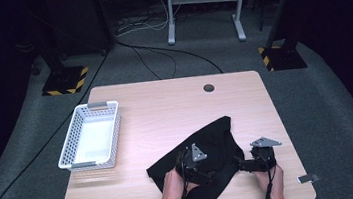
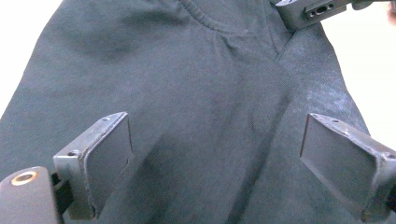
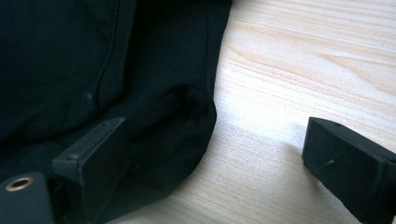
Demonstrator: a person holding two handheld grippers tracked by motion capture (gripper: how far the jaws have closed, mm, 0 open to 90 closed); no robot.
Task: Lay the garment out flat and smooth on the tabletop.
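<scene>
Dim floor and stand legs surround a pale wooden table (image 1: 165, 111), where a black garment (image 1: 214, 143) lies crumpled at its 5 o'clock part, a white basket (image 1: 71, 141) well apart at 9 o'clock. Over the cloth hangs the left gripper (image 2: 215, 154), jaws spread and pinching nothing. At the garment's 3 o'clock edge the right gripper (image 3: 215, 158) is likewise spread wide, one jaw over cloth, the other over bare wood.

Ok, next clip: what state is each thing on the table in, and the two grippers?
Black cloth garment: lying crumpled on the near part of the table, hanging over its near edge.
White perforated plastic basket: upright, empty.
Left gripper: open over the garment, pads not pressing it.
Right gripper: open at the garment's edge.
Light wooden table: mostly bare.
</scene>
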